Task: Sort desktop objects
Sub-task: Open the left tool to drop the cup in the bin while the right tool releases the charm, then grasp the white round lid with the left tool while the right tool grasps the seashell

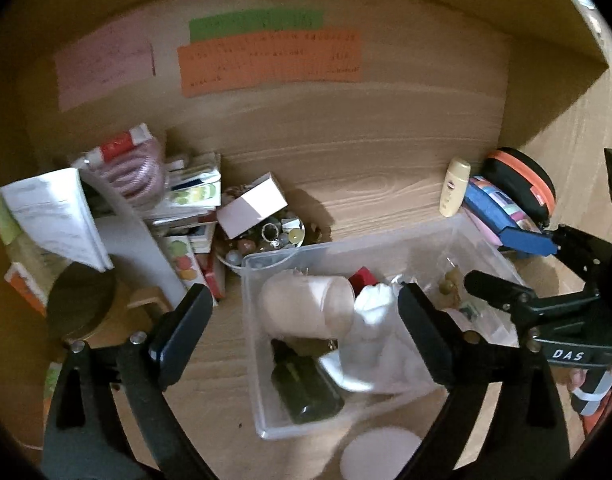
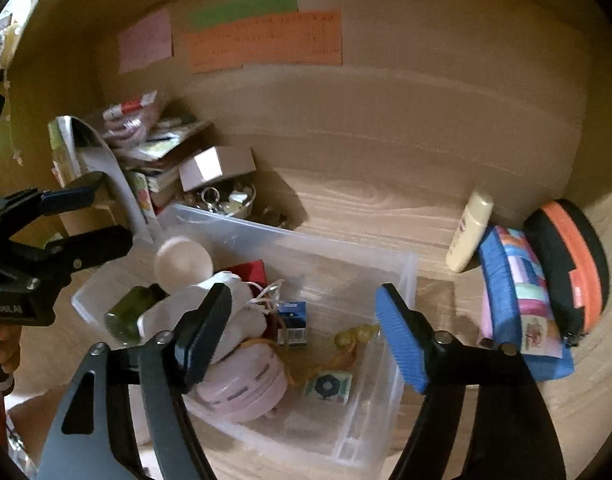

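Observation:
A clear plastic bin sits on the wooden desk and also shows in the right wrist view. It holds a beige roll, a dark green bottle, white cloth, a red box, a pink round case and small trinkets. My left gripper is open and empty above the bin's left half. My right gripper is open and empty above the bin; it also shows in the left wrist view.
A heap of books, packets and a white box with a bowl of trinkets lies at the left. A cream bottle, a blue pouch and a black-orange case lie at the right. Coloured notes hang on the back wall.

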{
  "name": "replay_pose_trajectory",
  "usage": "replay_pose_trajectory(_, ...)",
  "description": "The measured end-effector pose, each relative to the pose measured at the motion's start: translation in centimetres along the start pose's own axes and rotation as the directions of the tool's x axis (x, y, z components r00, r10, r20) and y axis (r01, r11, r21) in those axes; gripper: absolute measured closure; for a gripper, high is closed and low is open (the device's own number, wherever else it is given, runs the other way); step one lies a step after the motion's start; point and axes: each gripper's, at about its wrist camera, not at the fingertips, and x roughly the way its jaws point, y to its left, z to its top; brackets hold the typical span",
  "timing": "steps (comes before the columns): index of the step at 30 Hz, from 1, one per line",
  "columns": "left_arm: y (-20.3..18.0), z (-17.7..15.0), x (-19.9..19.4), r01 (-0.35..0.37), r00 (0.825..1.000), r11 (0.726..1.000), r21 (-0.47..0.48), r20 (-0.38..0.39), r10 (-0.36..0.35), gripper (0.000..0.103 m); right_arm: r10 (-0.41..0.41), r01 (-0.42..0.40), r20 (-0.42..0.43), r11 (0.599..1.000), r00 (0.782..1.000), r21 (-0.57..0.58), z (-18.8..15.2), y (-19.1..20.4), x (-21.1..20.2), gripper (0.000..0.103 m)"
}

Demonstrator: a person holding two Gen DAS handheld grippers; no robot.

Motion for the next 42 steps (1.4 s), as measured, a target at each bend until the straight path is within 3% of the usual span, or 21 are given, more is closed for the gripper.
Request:
replay_pose_trajectory(8, 0.7, -3.2, -3.3, 0.01, 1.0, 1.0, -0.005, 0.006, -0.01, 0.003, 0.007, -0.007, -0.008, 0.999, 1.0, -0.044, -2.5, 3.1, -3.6, 0.03)
replay_pose_trajectory(13, 0.8, -5.3, -4.1, 0.011, 1.0, 1.0, -0.005, -0.02, -0.011, 0.003, 0.025, -0.028, -0.033, 0.996, 0.999, -0.084, -5.8, 5.9, -5.2, 0.03)
replay_pose_trajectory(19, 0.9, -8.3, -4.5, 0.03, 0.998, 0.999, -0.022, -0.058, -0.031, 0.003, 0.092, -0.109, -0.126, 0.985, 0.988, -0.132, -10.4, 9.8, -5.0, 0.03)
replay_pose_trajectory(25, 1.5, -11.1, -4.7, 0.045, 0.994, 0.998, -0.054, -0.093, -0.05, 0.003, 0.115, -0.145, -0.186, 0.977, 0.976, -0.156, -12.9, 11.8, -3.6, 0.033)
replay_pose_trajectory(29, 1.4, -12.2, -4.1, 0.051, 0.991, 0.997, -0.063, -0.121, -0.058, 0.003, 0.12, -0.157, -0.227, 0.975, 0.967, -0.156, -13.6, 12.1, -2.7, 0.056)
replay_pose_trajectory(32, 0.9, -12.7, -3.5, 0.065, 0.987, 0.996, -0.062, -0.141, -0.073, 0.003, 0.129, -0.164, -0.231, 0.977, 0.964, -0.136, -13.7, 11.9, -2.4, 0.059)
replay_pose_trajectory(36, -0.2, -12.9, -2.6, 0.083, 0.983, 0.996, -0.045, -0.163, -0.089, 0.003, 0.147, -0.178, -0.223, 0.976, 0.964, -0.124, -13.8, 11.8, -2.5, 0.079)
replay_pose_trajectory(39, -0.9, -12.8, -2.0, 0.097, 0.979, 0.995, -0.035, -0.177, -0.101, 0.003, 0.151, -0.179, -0.218, 0.977, 0.964, -0.117, -13.9, 11.4, -2.6, 0.086)
replay_pose_trajectory(42, -1.8, -12.6, -1.3, 0.102, 0.976, 0.995, -0.016, -0.191, -0.104, 0.003, 0.155, -0.177, -0.213, 0.981, 0.965, -0.084, -14.0, 10.6, -2.9, 0.086)
